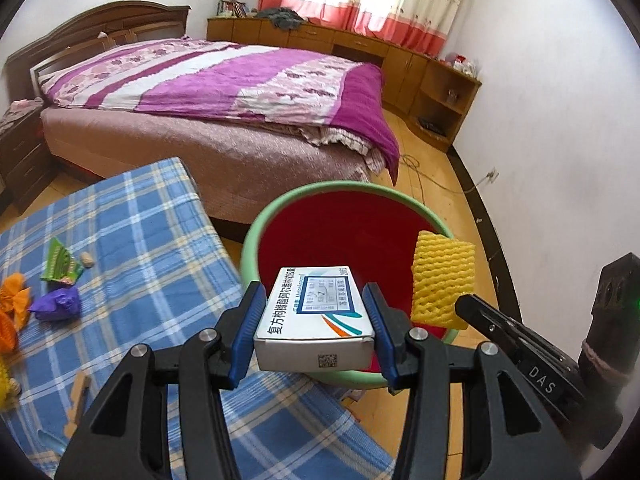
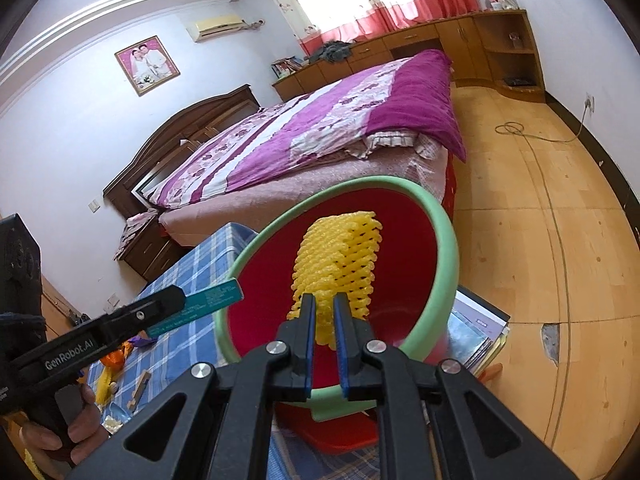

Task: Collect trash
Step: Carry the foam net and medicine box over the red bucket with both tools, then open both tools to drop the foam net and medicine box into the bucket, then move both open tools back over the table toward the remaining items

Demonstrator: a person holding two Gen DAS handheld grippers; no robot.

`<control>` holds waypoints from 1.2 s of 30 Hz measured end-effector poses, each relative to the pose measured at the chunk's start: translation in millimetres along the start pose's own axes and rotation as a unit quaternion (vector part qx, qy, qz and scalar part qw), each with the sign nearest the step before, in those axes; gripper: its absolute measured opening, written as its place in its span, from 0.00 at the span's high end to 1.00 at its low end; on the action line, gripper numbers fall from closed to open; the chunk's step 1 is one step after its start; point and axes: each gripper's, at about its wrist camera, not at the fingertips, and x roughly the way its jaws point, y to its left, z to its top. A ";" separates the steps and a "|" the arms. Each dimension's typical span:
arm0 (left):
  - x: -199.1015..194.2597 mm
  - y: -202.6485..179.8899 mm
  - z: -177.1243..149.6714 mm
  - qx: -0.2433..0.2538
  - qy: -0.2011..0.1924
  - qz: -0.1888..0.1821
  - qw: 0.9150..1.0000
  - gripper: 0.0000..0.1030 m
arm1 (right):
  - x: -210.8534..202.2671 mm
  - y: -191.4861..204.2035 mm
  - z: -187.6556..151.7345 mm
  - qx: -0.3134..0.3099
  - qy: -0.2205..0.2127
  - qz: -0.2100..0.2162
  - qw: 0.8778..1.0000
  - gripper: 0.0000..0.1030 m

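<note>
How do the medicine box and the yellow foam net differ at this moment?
The medicine box is a rigid white printed carton; the yellow foam net is soft mesh. The box lies flat across the left gripper, spreading it wide; the net stands upright, pinched in the nearly closed right gripper. Both are held at the green-rimmed bin.

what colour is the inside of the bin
Red inside the bin, with a green rim; clearest in the left wrist view.

Glossy cardboard box point(image 1: 316, 316), yellow foam netting point(image 2: 340, 264), checked cloth tablecloth point(image 1: 132, 232)
</note>
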 end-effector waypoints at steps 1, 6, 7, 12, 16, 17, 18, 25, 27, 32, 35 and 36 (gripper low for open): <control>2.6 -1.4 0.2 0.001 0.003 0.000 1.000 0.51 | 1.4 -1.6 0.3 0.001 0.001 0.000 1.000 0.88; 12.5 -7.5 1.4 0.008 0.010 0.002 1.000 0.45 | 6.1 -5.7 0.1 -0.002 0.004 -0.004 1.000 0.85; 13.0 -7.4 1.1 0.007 0.009 0.001 1.000 0.44 | 7.1 -6.3 0.3 -0.001 0.005 -0.004 1.000 0.82; 14.1 -7.0 0.7 0.002 0.012 0.000 1.000 0.43 | 8.2 -7.7 -0.1 0.003 0.006 -0.005 1.000 0.76; 10.1 -3.5 -0.8 -0.005 0.013 -0.003 1.000 0.43 | 6.2 -7.4 -0.4 0.003 0.002 -0.005 1.000 0.70; 7.5 -2.3 -2.1 -0.008 0.012 -0.004 1.000 0.43 | 5.0 -6.8 -0.6 0.003 0.000 -0.005 1.000 0.68; 5.3 -1.4 -3.3 -0.009 0.012 -0.004 1.000 0.43 | 3.9 -6.1 -1.0 0.002 -0.002 -0.005 1.000 0.68; -17.3 10.4 -12.8 -0.025 0.005 0.003 1.000 0.43 | -4.5 4.0 -5.5 -0.001 -0.009 0.000 1.000 0.53; -25.5 16.2 -16.2 -0.032 0.000 0.007 0.999 0.43 | -7.6 8.1 -7.8 -0.001 -0.012 0.001 1.000 0.49; -44.6 30.5 -24.7 -0.048 -0.008 0.016 0.999 0.42 | -12.4 17.4 -12.4 0.000 -0.012 0.005 1.000 0.43; -53.7 38.7 -30.4 -0.057 -0.011 0.023 0.998 0.42 | -14.6 25.4 -15.8 -0.004 -0.009 0.008 1.000 0.39; -57.2 42.0 -32.7 -0.060 -0.012 0.026 0.998 0.42 | -15.1 28.0 -16.8 -0.006 -0.008 0.009 1.000 0.38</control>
